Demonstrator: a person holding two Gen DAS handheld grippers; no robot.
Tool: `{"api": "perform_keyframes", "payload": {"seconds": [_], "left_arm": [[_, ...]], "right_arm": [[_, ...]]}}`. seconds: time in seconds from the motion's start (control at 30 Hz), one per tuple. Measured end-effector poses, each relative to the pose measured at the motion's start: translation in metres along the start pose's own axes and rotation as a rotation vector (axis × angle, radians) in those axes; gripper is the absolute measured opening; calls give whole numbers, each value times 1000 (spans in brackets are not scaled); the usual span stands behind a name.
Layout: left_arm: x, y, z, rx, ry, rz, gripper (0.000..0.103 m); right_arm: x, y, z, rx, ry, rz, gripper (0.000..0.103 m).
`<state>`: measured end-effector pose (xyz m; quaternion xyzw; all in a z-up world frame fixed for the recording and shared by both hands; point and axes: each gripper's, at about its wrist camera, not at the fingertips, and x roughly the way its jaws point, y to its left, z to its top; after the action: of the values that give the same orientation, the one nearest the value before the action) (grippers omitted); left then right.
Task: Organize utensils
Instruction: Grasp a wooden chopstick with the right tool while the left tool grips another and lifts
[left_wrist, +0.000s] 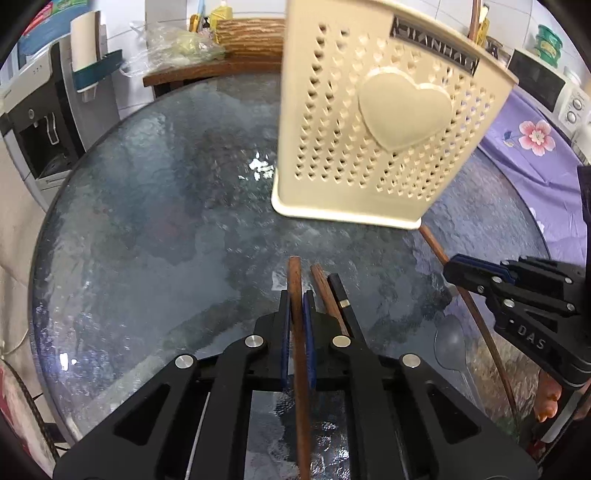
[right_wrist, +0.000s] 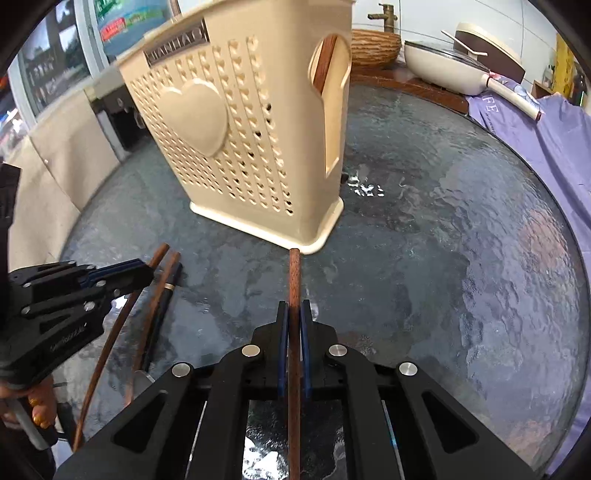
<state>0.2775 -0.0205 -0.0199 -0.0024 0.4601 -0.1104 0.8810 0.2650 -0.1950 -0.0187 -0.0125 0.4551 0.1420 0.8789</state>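
Nearest the left wrist camera, the left gripper (left_wrist: 296, 306) has its blue-padded jaws pressed together on a brown wooden chopstick (left_wrist: 295, 284), whose shaft runs back between the jaws toward the lens while its blunt end pokes out just past the tips. Just to the right of those jaws lie two more utensils on the glass table (left_wrist: 147, 221): a second wooden stick (left_wrist: 325, 291) and a black handle with a metal band (left_wrist: 341, 293), side by side and close together. A clear plastic spoon (left_wrist: 450, 343) lies further right, faint against the glass.

In the right wrist view the right gripper (right_wrist: 294, 314) is likewise clamped on its own wooden chopstick (right_wrist: 294, 273), the free end reaching almost to the base corner of the holder. Seen from the left camera, that chopstick shows as a long thin rod slanting under the right gripper.

Beyond both stands the cream utensil holder (left_wrist: 369, 140), upright on the table, perforated with small heart-shaped holes and bearing a raised heart on its face. Through its side opening a brown wooden piece (right_wrist: 325, 62) is visible inside.

Farther off, a cream pan (right_wrist: 443, 62) sits on a wooden bench, beside purple cloth (right_wrist: 554, 147).
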Motion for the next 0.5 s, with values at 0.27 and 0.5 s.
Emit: {"api": "perform_keyframes", "payload": {"seconds": [0.27,0.5], "left_arm": [[-44,1,7,4,-102,-37,7],[-96,-6,12,25,-218,-63,7]], "right_arm": [[-50,-10,-3,36,-153,128,6],[-101,-6,1,3,-284,195,6]]}}
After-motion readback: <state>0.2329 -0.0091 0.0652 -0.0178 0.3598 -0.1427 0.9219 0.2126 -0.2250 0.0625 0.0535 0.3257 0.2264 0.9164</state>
